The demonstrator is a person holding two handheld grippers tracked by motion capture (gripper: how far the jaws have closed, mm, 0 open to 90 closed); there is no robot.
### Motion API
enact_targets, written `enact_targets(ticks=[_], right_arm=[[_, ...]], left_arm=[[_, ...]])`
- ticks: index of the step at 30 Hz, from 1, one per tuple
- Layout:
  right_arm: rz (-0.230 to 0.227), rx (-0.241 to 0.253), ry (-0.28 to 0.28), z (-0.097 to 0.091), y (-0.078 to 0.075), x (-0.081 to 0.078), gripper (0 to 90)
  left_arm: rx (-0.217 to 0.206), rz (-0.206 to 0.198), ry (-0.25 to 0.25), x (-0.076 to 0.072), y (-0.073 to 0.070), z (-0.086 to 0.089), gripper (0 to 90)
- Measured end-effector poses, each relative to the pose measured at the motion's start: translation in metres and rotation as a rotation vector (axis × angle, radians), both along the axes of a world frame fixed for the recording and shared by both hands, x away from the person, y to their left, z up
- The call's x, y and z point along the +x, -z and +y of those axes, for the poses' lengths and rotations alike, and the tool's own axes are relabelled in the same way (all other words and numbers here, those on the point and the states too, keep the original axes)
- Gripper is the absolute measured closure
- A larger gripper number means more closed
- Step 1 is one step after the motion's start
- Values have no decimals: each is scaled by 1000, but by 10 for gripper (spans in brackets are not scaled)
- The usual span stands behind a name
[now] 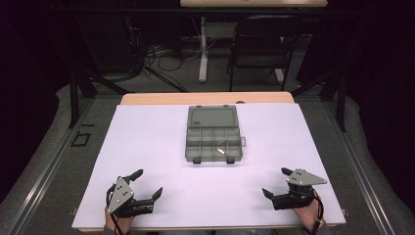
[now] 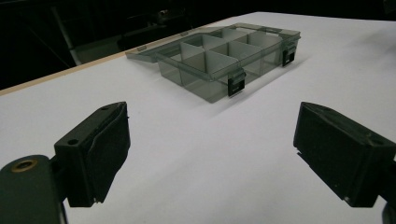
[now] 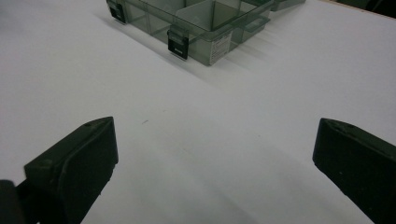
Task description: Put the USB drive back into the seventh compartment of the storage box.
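A smoky clear plastic compartment box (image 1: 214, 133) lies open at the middle of the white table, its lid folded back on the far side. Dividers split it into several cells, and one small pale item (image 1: 220, 150) lies in a front cell. Two black latches hang at its front edge. My left gripper (image 1: 147, 184) rests near the table's front left, open, nothing between its jaws. My right gripper (image 1: 277, 182) rests at the front right, open and empty as well. The box (image 2: 224, 56) shows ahead in the left gripper view, and the box (image 3: 196, 23) is also ahead in the right gripper view.
The white sheet (image 1: 156, 147) covers a wooden table (image 1: 205, 98). Beyond the far edge stand a black folding chair (image 1: 262, 44), a white table leg (image 1: 202, 49) and tangled cables on the floor (image 1: 161, 54). Dark frame posts rise at both sides.
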State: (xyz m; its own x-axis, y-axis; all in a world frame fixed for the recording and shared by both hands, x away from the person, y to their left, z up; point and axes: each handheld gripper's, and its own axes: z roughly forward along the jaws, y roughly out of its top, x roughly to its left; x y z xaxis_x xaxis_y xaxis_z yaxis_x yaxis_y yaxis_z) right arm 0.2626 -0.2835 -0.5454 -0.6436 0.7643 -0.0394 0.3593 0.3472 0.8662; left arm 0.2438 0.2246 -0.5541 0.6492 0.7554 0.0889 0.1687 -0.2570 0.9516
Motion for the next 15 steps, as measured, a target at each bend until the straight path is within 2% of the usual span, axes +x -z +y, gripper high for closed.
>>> enact_targets(ticks=[8, 15], right_arm=[[0, 8, 23, -7, 4, -7, 0], [-17, 21, 19, -8, 3, -8, 0]], left_arm=[[-1, 1, 2, 1, 0, 0, 111], [-3, 10, 1, 2, 1, 0, 111]])
